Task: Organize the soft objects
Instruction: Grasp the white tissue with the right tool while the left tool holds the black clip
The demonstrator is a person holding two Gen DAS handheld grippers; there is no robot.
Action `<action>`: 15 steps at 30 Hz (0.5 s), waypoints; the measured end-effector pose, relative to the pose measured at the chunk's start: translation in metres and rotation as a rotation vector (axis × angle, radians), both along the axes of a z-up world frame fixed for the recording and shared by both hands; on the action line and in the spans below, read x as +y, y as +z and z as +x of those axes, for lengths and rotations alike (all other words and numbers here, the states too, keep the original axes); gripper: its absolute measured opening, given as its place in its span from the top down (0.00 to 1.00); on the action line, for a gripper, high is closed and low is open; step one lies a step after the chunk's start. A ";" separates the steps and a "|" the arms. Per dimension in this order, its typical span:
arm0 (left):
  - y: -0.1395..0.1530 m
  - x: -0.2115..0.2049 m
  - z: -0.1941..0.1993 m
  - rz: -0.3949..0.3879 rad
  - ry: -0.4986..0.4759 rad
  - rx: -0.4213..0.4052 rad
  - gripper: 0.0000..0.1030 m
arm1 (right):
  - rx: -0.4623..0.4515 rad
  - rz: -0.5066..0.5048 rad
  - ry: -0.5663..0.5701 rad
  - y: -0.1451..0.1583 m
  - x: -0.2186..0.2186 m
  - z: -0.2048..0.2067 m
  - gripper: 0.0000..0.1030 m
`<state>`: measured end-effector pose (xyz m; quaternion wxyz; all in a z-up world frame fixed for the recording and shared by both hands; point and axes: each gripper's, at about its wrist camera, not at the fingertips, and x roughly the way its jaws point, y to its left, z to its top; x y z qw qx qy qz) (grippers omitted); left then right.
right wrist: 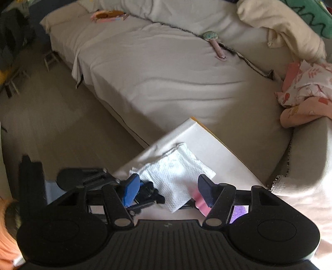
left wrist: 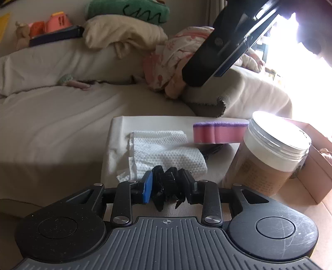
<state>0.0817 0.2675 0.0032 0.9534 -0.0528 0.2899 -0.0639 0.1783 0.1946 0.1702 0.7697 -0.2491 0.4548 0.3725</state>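
Soft objects are lying together on a small white-covered table (left wrist: 118,133) that is standing just beside a sofa (left wrist: 62,124). A white paper towel (left wrist: 166,149), loosely folded, is resting near the table's front edge. A pink sponge (left wrist: 217,133) with a purple scouring top is sitting behind it, close to a jar (left wrist: 276,149) with a clear lid. A cardboard box (left wrist: 317,166) is showing just past the jar.

The left gripper (left wrist: 169,184) is pointing down at the near edge of the towel. It is standing only partly open, with a black claw clip (left wrist: 168,182) filling the gap between its fingers. The pads seem to be pressing against the clip on both sides. From the other camera the clip looks to be touching the towel's edge, though I cannot tell whether its weight is on the table.

The right gripper (right wrist: 168,191) is hanging above the towel with its jaws standing wide and nothing between them. The sponge is peeking out from behind one of its fingers.

On the sofa, a floral pink blanket (left wrist: 170,60) is bunching up against the armrest. A cream pillow (left wrist: 122,33) is slumping over the backrest with a green plush cushion (left wrist: 128,10) lying on top of it. A small doll (right wrist: 211,37) is lying well apart, in the crease at the back of the seat.
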 end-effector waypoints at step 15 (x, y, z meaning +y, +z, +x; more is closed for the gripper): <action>0.007 -0.003 -0.052 -0.043 -0.023 0.052 0.68 | 0.023 -0.295 0.167 -0.067 0.067 -0.015 0.39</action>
